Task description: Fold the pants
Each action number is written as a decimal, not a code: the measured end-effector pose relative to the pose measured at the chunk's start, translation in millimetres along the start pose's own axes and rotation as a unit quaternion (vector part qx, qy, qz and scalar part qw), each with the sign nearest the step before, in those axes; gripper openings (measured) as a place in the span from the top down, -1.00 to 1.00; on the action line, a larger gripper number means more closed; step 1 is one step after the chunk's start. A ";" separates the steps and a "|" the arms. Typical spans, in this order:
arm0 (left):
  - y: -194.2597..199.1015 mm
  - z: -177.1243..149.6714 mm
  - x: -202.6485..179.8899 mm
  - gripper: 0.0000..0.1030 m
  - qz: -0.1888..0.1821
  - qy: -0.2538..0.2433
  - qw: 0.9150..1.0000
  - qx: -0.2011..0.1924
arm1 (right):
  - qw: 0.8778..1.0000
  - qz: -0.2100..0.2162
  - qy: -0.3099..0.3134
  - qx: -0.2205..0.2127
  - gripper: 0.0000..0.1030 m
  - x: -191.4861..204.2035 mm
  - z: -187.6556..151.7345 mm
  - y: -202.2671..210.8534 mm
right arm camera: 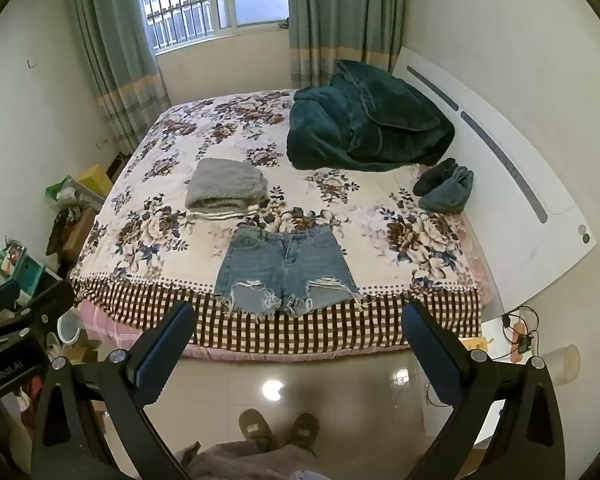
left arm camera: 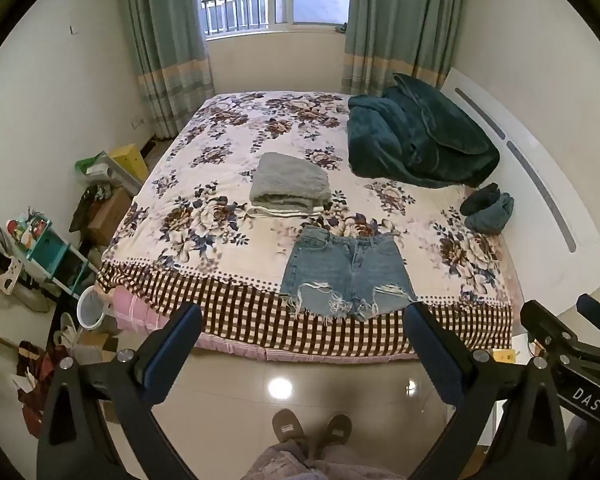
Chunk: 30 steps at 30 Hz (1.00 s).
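Note:
Frayed blue denim shorts lie flat at the near edge of the flowered bed, waistband away from me; they also show in the right wrist view. A folded grey garment sits just behind them, also in the right wrist view. My left gripper is open and empty, held over the floor in front of the bed. My right gripper is open and empty too, beside it at the same distance; part of it shows in the left wrist view.
A dark green blanket is heaped at the bed's far right by the white headboard. Small dark clothes lie near it. Boxes and clutter stand on the floor to the left. My slippered feet stand on tiles.

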State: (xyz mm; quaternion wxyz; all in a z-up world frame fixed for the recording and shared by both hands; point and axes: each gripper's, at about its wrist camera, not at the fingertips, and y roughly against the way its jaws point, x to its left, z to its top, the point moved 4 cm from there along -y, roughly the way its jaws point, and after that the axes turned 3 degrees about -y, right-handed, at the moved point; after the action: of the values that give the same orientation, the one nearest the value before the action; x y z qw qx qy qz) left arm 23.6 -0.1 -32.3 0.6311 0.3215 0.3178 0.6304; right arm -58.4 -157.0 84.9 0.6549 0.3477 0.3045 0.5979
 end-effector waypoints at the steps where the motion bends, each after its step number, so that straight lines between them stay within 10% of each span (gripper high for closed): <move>1: -0.1 -0.1 -0.3 -1.00 0.000 -0.002 1.000 0.000 | 1.000 0.001 0.000 0.000 -1.00 0.0 -0.2 0.2; 30: 7.2 -6.4 7.4 -1.00 0.013 -0.013 1.000 -0.003 | 1.000 0.001 0.002 0.006 -1.00 -0.2 -3.0 0.7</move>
State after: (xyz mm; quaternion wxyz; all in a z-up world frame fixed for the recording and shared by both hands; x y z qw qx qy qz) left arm 14.2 7.3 -30.2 0.6278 0.3323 0.3034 0.6351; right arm -61.2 -156.9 83.7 0.6516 0.3509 0.3093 0.5972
